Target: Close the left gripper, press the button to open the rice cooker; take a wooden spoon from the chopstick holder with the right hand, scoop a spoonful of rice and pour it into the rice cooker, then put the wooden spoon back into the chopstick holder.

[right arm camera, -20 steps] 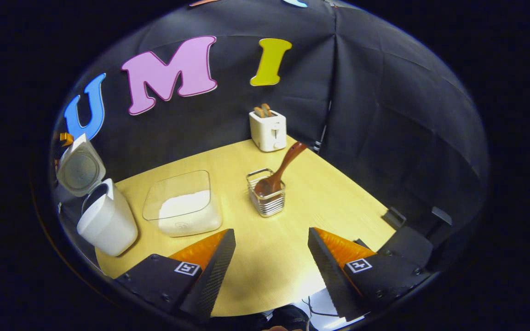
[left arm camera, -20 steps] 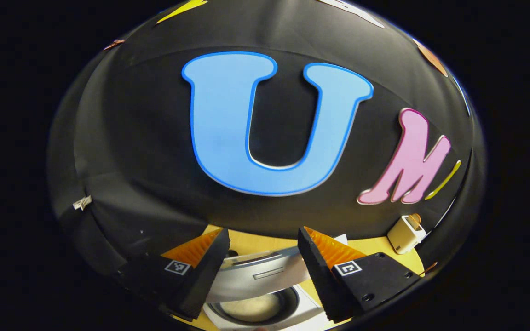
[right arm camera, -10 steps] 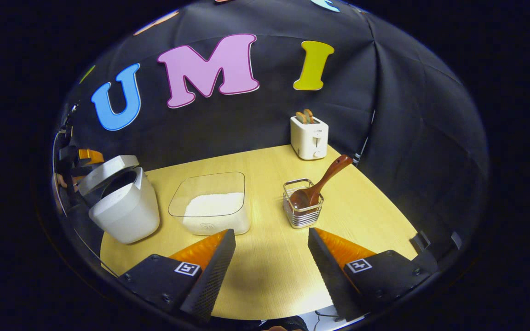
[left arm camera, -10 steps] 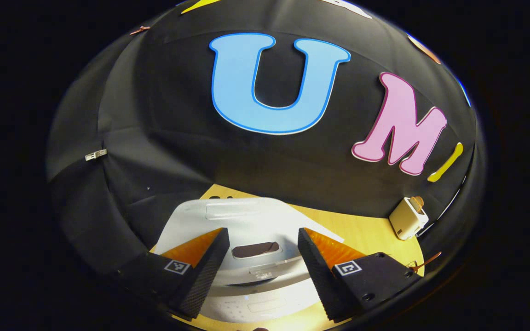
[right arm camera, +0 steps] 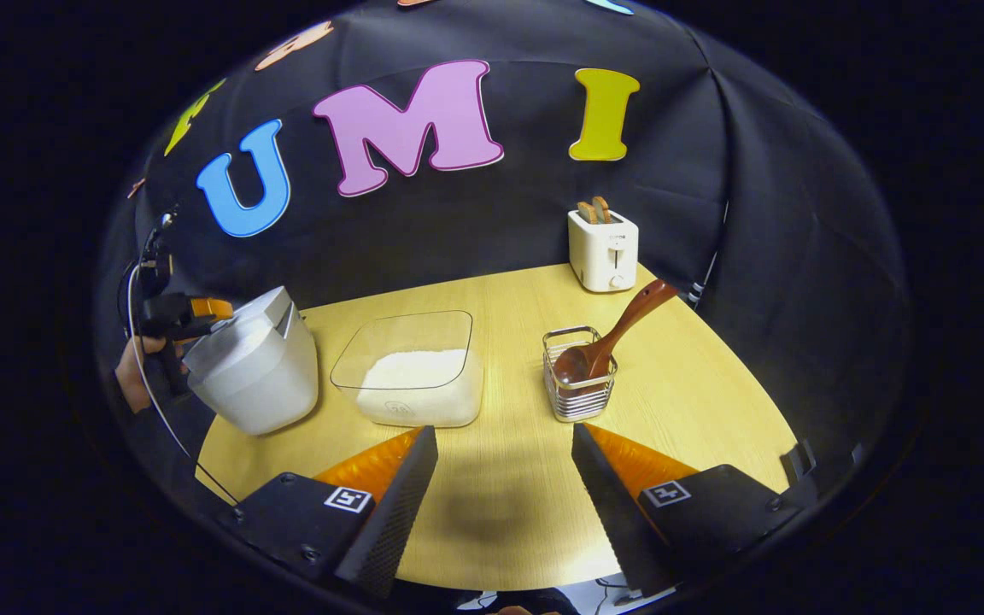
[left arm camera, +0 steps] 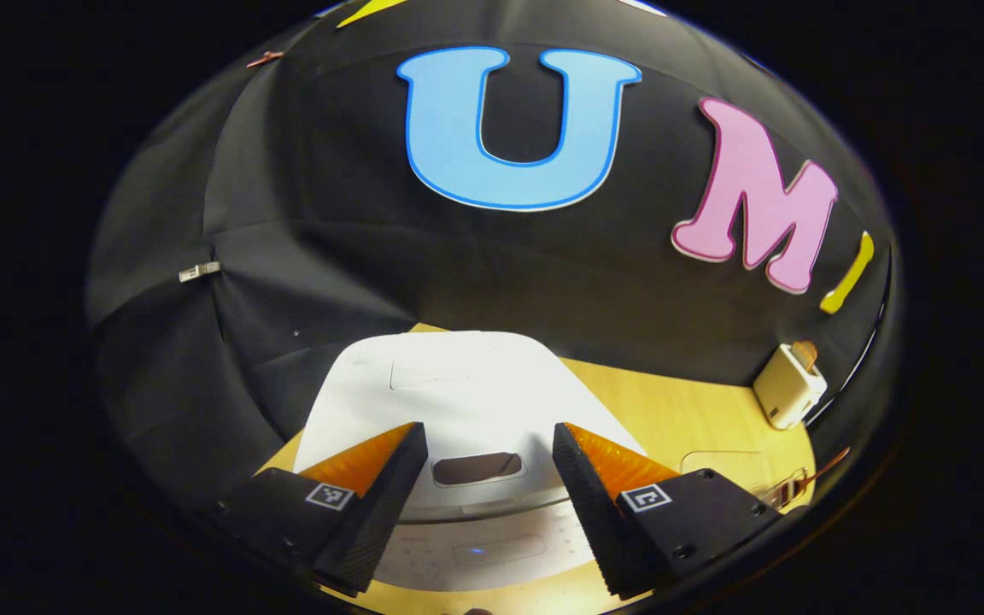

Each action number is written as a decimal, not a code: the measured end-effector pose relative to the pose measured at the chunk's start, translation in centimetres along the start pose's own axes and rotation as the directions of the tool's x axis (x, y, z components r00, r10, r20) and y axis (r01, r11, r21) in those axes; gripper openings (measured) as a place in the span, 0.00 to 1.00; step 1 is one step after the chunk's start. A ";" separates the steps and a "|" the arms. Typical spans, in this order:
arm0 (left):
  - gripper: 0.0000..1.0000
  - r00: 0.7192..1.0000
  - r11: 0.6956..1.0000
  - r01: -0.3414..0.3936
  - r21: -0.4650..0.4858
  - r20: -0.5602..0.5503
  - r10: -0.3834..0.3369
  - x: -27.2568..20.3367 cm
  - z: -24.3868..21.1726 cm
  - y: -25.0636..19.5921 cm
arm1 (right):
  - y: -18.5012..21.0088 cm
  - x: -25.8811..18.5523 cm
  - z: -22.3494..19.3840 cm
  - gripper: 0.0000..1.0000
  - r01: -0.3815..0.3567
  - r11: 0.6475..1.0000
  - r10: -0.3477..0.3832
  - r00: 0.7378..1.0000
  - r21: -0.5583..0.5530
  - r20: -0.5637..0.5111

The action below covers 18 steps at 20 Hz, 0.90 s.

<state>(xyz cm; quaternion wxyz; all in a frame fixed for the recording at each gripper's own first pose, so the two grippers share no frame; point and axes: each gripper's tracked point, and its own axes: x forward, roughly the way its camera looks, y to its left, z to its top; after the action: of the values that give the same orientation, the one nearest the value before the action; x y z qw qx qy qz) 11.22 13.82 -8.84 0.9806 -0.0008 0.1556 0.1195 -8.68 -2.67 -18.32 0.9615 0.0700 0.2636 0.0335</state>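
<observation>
The smooth white plastic rice cooker (right arm camera: 254, 366) at the left has a lid shading to pale grey, and in the left gripper view its white top (left arm camera: 458, 401) carries a dark brownish oval recess. The round table (right arm camera: 509, 478) is light yellow wood with a fine straight grain. The clear plastic box (right arm camera: 411, 371) near the middle holds white rice. The shiny silver wire chopstick holder (right arm camera: 579, 395) to its right shows horizontal bands, and the glossy reddish-brown wooden spoon (right arm camera: 620, 329) stands in it. The far cream-white toaster (right arm camera: 602, 248) holds golden-brown toast slices.
</observation>
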 end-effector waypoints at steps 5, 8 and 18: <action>0.98 0.997 0.997 -0.072 0.039 0.000 0.072 1.0 -1.5 0.0 | 0.0 1.1 0.0 0.99 -0.060 0.998 0.060 0.998 -0.018 -0.008; 0.99 0.998 0.997 -0.070 0.031 0.005 0.070 1.3 -1.8 0.1 | 0.3 1.8 0.3 0.99 -0.090 0.995 0.090 0.996 -0.037 -0.009; 0.97 0.983 0.989 -0.147 0.006 0.114 0.145 -1.4 0.9 1.7 | 2.7 4.0 1.7 0.99 -0.178 0.979 0.179 0.984 -0.098 -0.003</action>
<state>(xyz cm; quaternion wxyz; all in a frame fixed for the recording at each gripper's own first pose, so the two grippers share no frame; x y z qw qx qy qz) 9.80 15.22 -7.51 0.9764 0.0247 0.1002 0.1899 -4.50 0.18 -18.48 0.9577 0.0463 0.2514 0.1324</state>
